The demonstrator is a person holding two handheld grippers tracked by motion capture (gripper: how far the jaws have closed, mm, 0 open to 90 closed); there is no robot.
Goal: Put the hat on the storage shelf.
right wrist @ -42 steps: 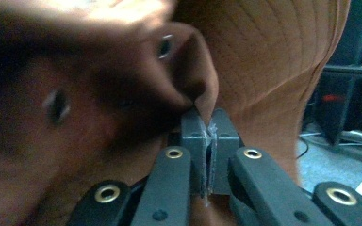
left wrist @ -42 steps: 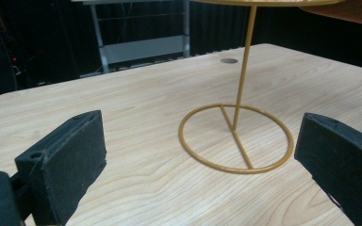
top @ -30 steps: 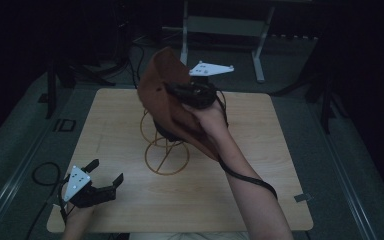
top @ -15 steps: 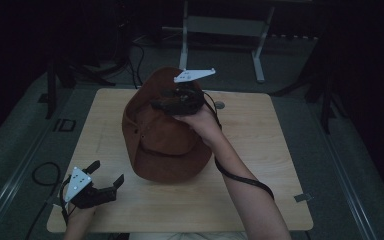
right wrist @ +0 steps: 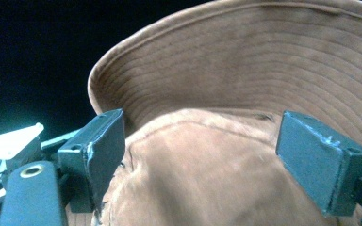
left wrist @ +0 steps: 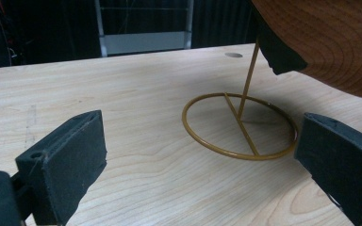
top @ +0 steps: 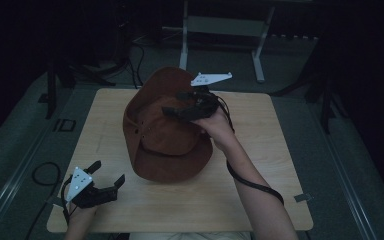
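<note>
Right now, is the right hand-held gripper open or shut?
Open. The right hand-held gripper has its jaws spread wide on either side of the brown hat's crown, not pinching it.

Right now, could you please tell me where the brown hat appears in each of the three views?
High view: the brown hat sits mid-table, under the right gripper.
Left gripper view: its brim fills the upper right corner, above the gold wire stand.
Right gripper view: crown between the open jaws, brim curving behind.
Shared landmark: the hat's stitched brim.
</note>
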